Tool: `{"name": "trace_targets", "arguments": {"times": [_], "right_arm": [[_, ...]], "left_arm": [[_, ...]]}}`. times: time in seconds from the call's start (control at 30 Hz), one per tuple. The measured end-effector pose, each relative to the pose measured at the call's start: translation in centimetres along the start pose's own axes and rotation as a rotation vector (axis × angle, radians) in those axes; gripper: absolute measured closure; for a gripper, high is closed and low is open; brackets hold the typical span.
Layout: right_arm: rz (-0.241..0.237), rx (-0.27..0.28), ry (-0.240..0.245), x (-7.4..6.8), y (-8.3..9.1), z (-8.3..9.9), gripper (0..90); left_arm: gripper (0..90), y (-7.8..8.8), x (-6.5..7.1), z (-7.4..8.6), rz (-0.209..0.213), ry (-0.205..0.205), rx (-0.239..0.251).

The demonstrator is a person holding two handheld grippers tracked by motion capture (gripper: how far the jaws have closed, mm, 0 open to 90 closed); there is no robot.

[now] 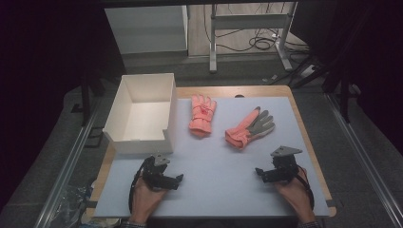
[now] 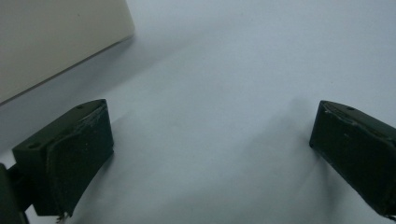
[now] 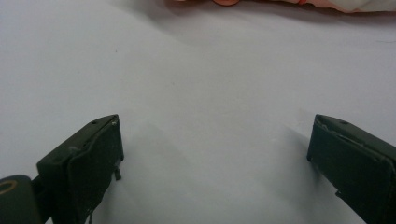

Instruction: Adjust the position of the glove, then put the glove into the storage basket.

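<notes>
My hands sit at the near edge of the table, one gripper in each. Left gripper (image 1: 177, 180) is low over the pale mat (image 1: 218, 190), jaws spread wide, nothing between them. Right gripper (image 1: 260, 172) is the same: jaws apart, nothing between them, parked on the mat.

Work items are two pink knit gloves mid-table. The left glove (image 1: 202, 115) lies flat, fingers pointing away from me, cuff toward me, just beside the open white box (image 1: 140, 145) but not touching it. The right glove (image 1: 249, 128) lies angled, grey palm patch up, cuff toward me and folded thick. Its edge shows as a pink strip (image 3: 280, 3) at the top of the right gripper view. The box wall (image 2: 56, 37) sits at the top left of the left gripper view.

Handling, as I judge it:
- Light, soft and floppy. They will drape and sag from any single pinch point.
- Knit is grippy, so slip risk is low. Nothing fragile.
- Best hold is the ribbed cuff (thickest bunch, stands proud of the mat). Fingers are thin and would need a scrape off the surface.
- The grey palm patch looks smoother, so I'd avoid it.

Plan guess: each gripper takes its nearer glove by the cuff, and the box looks like the destination.
</notes>
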State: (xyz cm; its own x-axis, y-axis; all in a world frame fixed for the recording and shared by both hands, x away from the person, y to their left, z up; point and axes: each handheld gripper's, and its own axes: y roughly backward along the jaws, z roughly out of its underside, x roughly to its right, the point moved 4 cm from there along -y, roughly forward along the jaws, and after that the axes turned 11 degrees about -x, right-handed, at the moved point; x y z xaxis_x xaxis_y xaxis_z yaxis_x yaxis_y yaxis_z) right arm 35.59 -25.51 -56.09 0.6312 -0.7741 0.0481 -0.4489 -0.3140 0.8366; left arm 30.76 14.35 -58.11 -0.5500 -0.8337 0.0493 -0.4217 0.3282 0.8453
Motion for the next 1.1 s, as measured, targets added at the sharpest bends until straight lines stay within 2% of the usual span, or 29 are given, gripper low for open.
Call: {"name": "trace_targets", "arguments": {"times": [0.27,0.8,0.9,1.0,1.1], "right_arm": [[0.003,0.000,0.000,-0.03,0.01,0.01,3.7],[0.005,-0.001,-0.002,-0.09,0.09,-0.01,4.4],[0.008,0.000,-0.008,-0.14,0.21,-0.01,6.9],[0.006,-0.002,-0.009,-0.18,0.47,-0.17,14.2],[0.007,-0.001,-0.031,-0.02,0.57,-0.44,14.4]], "left_arm": [[0.0,-0.27,-0.57,-0.51,0.014,-0.016,0.000],[0.0,-0.27,-0.62,-0.49,0.012,-0.019,0.006],[0.0,-0.26,-0.62,-0.48,0.012,-0.019,0.007],[0.0,-0.26,-0.61,-0.48,0.011,-0.019,0.007],[0.0,-0.26,-0.61,-0.48,0.011,-0.019,0.007]]}}
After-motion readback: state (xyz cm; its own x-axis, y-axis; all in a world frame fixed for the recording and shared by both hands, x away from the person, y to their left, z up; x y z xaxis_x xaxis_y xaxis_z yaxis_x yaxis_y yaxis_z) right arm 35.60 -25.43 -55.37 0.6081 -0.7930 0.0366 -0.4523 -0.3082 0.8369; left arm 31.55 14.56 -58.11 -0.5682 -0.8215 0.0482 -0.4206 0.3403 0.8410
